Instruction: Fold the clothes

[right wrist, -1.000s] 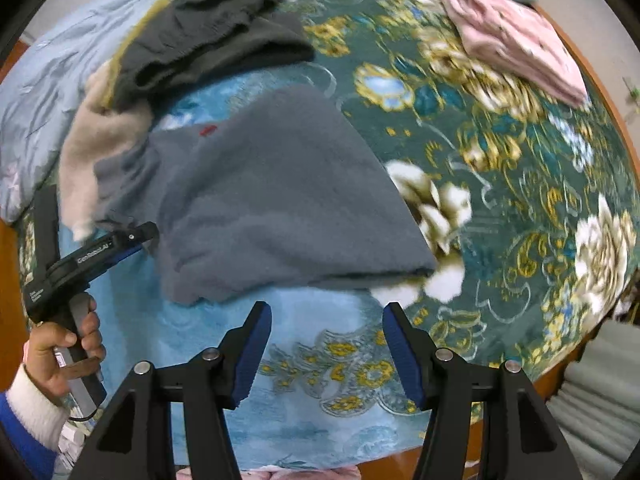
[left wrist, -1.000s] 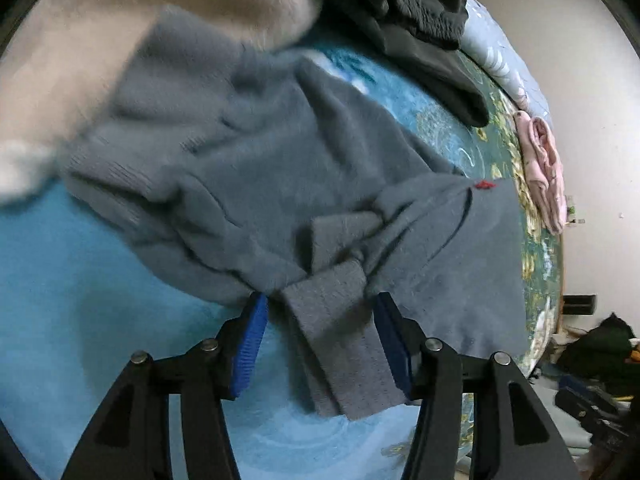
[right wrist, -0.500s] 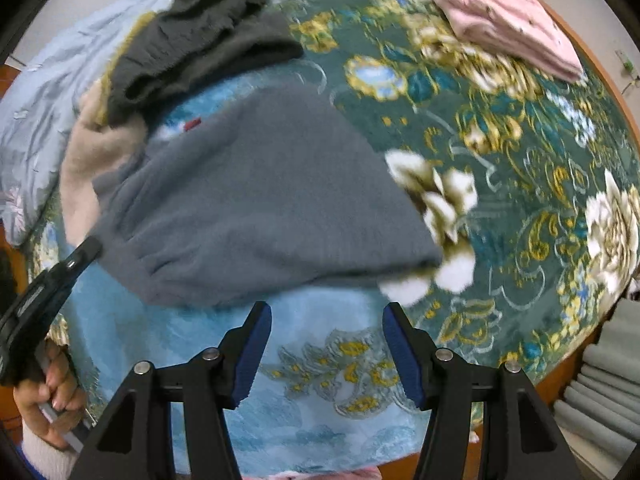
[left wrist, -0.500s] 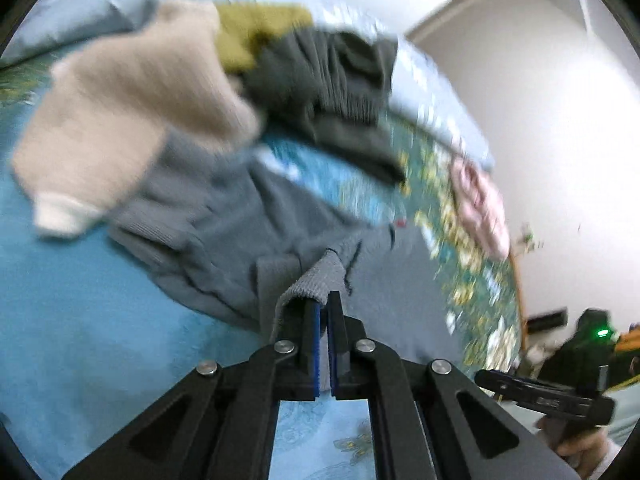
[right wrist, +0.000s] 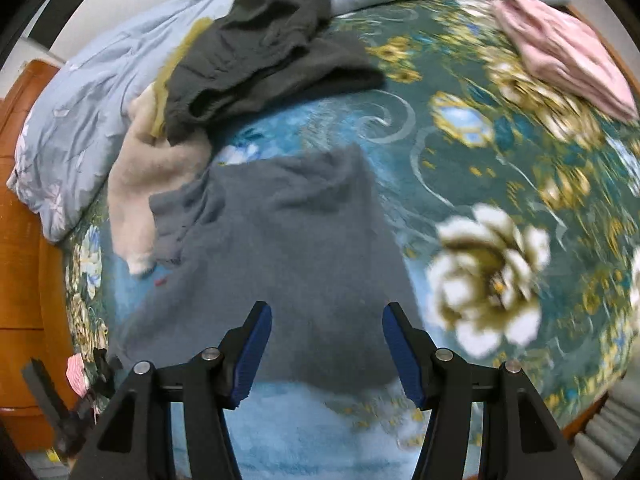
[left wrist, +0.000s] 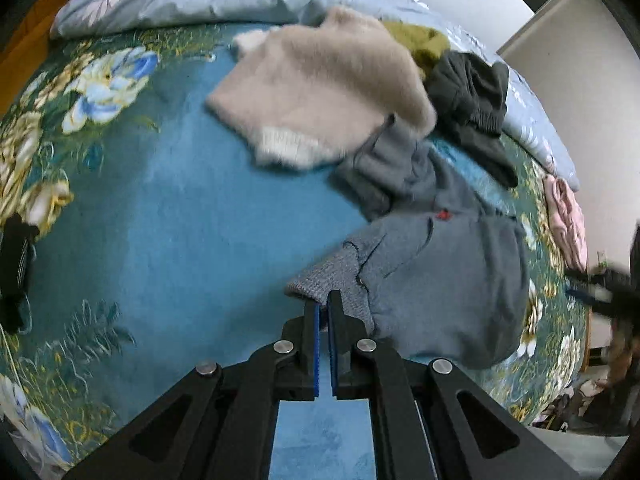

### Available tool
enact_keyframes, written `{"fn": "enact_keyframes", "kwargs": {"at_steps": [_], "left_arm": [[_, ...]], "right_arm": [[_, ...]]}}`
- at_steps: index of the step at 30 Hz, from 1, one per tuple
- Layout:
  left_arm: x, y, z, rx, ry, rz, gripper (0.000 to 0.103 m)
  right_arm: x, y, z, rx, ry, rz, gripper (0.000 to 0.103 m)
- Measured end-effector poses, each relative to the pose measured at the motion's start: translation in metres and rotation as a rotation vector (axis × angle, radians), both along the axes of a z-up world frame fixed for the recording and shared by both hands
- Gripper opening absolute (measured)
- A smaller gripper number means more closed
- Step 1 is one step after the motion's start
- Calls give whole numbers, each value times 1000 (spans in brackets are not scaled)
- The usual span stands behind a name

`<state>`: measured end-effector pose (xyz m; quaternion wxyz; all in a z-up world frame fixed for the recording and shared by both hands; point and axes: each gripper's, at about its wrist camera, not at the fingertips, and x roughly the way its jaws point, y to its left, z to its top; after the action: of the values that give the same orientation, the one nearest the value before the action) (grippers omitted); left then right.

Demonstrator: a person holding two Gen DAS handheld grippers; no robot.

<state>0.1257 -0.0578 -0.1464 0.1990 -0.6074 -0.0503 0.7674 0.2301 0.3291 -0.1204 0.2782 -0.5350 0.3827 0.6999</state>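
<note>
Grey sweater (left wrist: 440, 280) is soft, floppy knit; best held at cuffs/hem. L gripper (left wrist: 324, 308) pinches its ribbed cuff (left wrist: 324, 284); R gripper (right wrist: 326, 354) hovers open above the body, holding nothing.

Both grippers share one build: the left gripper (left wrist: 323, 312) at the bottom centre of its frame and the right gripper (right wrist: 326, 354) at the bottom of its own have matte black angular arms with triangular cut-outs, round silver pivot screws, and blue ribbed pads lining the fingers (right wrist: 256, 350).
</note>
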Motion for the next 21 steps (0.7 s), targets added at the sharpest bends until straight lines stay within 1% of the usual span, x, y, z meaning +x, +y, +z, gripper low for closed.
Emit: {"fn": "enact_keyframes", "kwargs": {"at_steps": [3,7,8,9,11,12,13,14,17,18,21], "left_arm": [[5,4,0,10,-8,1,3],[7,1,11,22,9,-11,3],[7,1,12,25,12,-13,3],[8,2,7,25,14,-17,3],[8,3,9,27,17,-32,3],[7,4,10,27,16,-30,3],[5,4,10,26,17,-31,3],[3,5,10,23,21,-30,3],[-9,9,19,24,43,-21,3],[-14,12,25,30,61,-20,3],[-39,29,59,59,173,-52,3]], "right_arm": [[-19,33,-16,8,-16,-17,61],[-39,77,-45,-15,-59,-101,60],[-43,86,-54,-32,-74,-118,53],[-48,93,-65,-39,-117,-126,48],[-51,101,-85,-61,-205,-148,21],[-47,102,-92,-83,-238,-170,15],[-44,103,-100,-106,-271,-192,6],[-41,103,-107,-128,-304,-214,5],[-30,104,-91,-136,-266,-249,3],[-25,107,-77,-126,-226,-261,3],[-11,121,-22,-115,-52,-305,3]]}}
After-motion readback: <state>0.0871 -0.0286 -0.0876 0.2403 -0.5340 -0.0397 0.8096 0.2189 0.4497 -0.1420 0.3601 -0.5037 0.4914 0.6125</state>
